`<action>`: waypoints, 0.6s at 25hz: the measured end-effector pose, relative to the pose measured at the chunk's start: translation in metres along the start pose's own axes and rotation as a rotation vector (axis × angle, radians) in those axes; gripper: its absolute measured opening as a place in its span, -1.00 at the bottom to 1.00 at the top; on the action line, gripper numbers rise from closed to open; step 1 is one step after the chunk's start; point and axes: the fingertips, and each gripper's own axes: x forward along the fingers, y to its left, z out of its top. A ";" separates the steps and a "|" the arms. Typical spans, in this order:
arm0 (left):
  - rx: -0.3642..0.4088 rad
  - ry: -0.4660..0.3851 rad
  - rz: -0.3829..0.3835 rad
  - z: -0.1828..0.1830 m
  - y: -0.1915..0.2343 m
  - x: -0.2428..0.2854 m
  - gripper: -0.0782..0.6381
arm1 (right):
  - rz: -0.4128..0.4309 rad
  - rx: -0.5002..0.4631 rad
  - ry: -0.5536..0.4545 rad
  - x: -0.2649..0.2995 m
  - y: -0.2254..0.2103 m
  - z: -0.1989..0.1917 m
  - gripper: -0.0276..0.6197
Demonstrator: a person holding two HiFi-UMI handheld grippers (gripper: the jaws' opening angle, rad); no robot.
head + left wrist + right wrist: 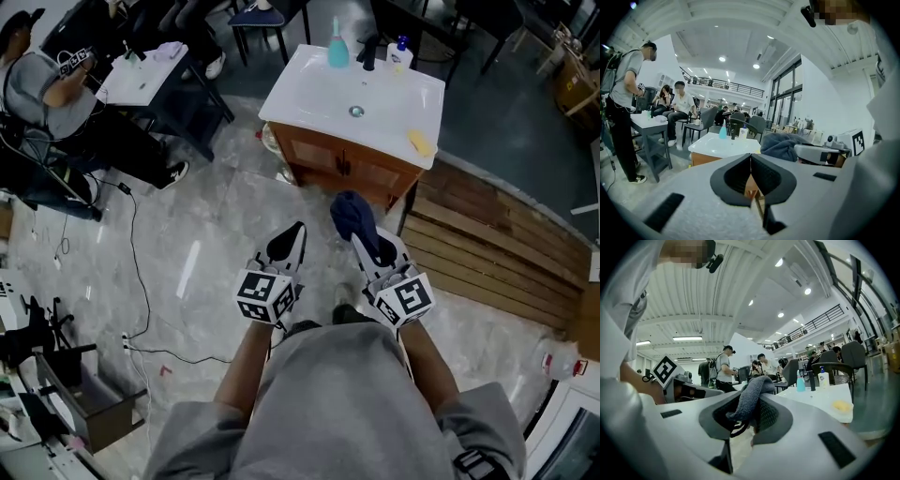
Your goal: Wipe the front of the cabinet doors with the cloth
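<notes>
A wooden vanity cabinet with two doors (pixel 349 170) stands ahead under a white sink top (pixel 309 94). My right gripper (pixel 363 240) is shut on a dark blue cloth (pixel 353 216), which bunches up at the jaw tips just short of the cabinet front. In the right gripper view the cloth (pixel 751 399) fills the gap of my right gripper (pixel 751 416). My left gripper (pixel 288 244) hangs beside it, jaws together and empty, a little back from the doors. The left gripper view shows my left gripper (pixel 751 177) shut, with the cabinet (pixel 705 158) beyond and the cloth (pixel 782 146) at the right.
On the sink top stand a teal bottle (pixel 337 47), a black tap (pixel 369 52), a white pump bottle (pixel 400 54) and a yellow sponge (pixel 421 142). Wooden decking (pixel 497 253) lies right of the cabinet. A person sits at a small table (pixel 141 80) at the left; cables (pixel 131 281) cross the floor.
</notes>
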 end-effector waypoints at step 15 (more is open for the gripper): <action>-0.002 0.057 0.051 -0.009 0.069 0.048 -0.75 | -0.001 0.084 0.060 0.072 -0.033 -0.031 -0.73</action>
